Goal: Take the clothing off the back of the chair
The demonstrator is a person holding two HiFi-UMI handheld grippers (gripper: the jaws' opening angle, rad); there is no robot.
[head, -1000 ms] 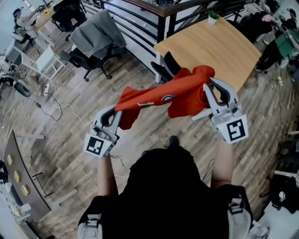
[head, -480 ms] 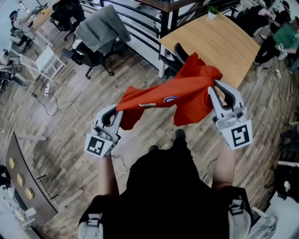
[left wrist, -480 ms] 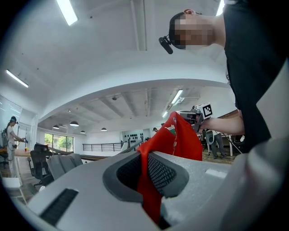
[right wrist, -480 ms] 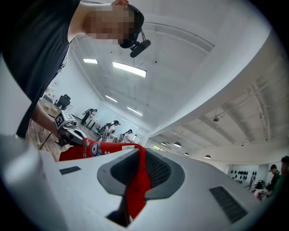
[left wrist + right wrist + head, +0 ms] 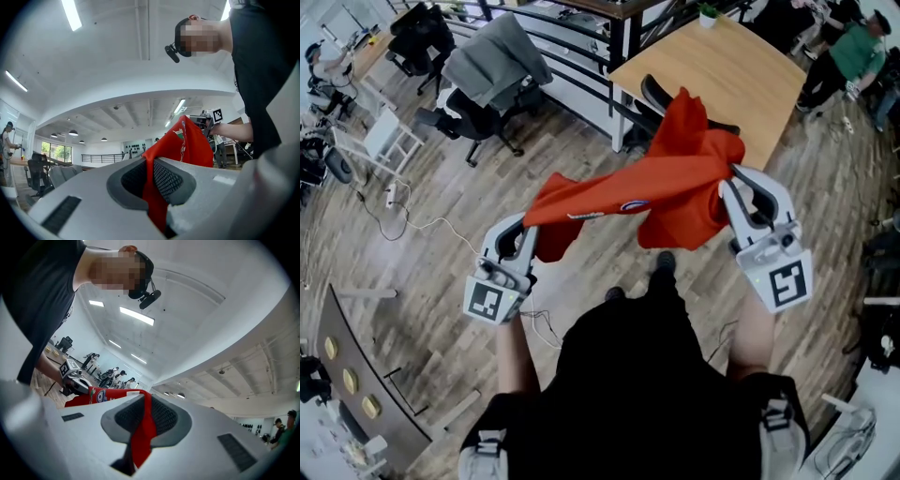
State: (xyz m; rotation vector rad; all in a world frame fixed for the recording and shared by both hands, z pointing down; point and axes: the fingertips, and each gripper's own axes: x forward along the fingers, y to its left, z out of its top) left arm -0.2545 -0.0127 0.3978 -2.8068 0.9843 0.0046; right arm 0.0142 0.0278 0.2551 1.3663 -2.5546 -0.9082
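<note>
The red shirt point(image 5: 661, 183) is clamped by the left gripper point(image 5: 522, 246) and right gripper point(image 5: 738, 192), lifted clear of the chair point(image 5: 652, 94); setting down is judged next.

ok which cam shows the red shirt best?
Head view: the whole red shirt hangs stretched between the left claw and right claw. Each gripper view shows only a pinched fold and a foreshortened stretch toward the other claw.

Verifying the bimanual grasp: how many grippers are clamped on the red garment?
2. The left gripper is shut on one end of the red garment; the right gripper is shut on the other end. Both gripper views show cloth between the jaws.
</note>
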